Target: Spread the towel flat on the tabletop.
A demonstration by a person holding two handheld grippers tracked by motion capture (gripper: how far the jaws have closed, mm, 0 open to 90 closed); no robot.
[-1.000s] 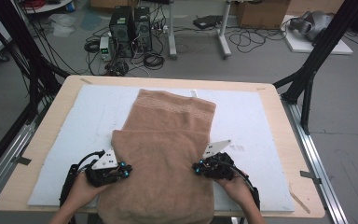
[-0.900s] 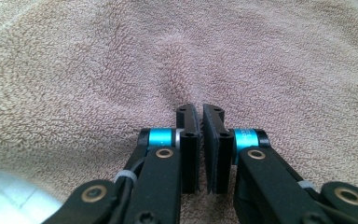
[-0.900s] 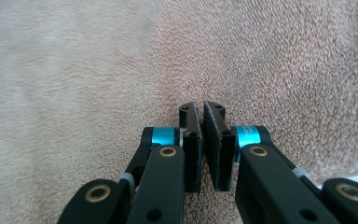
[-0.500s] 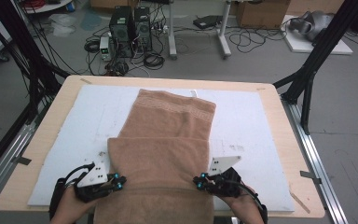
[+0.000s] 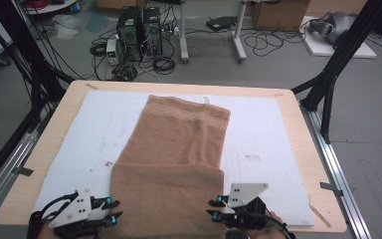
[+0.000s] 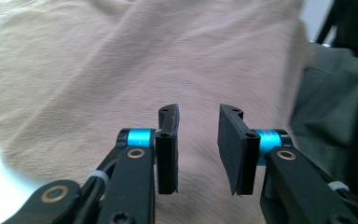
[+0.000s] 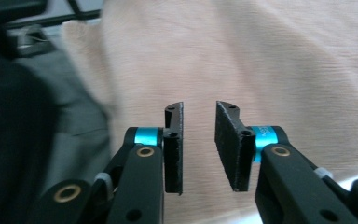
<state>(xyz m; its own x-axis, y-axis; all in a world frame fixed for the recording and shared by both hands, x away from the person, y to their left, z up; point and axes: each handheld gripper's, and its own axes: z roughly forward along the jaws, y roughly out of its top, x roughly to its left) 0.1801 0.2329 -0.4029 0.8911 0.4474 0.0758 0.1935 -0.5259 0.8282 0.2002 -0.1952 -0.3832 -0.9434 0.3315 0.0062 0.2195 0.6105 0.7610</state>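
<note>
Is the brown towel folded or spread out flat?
Folded. The towel has its near part doubled over, its edge crossing the middle, on the white mat.

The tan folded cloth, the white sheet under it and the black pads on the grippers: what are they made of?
Tan folded cloth: probably terry towel, matte and fuzzy, with a woven band near its far end. White sheet: looks like foam board or padding, dull and scuffed with marks. Black pads: seemingly rubber or foam facing, flat with a fine grainy edge.

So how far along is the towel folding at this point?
Done: the brown towel's near end lies folded over its middle. In hand: nothing; left gripper and right gripper have just opened, with nothing between their jaws. Left: probably another fold, since the far half lies single.
</note>
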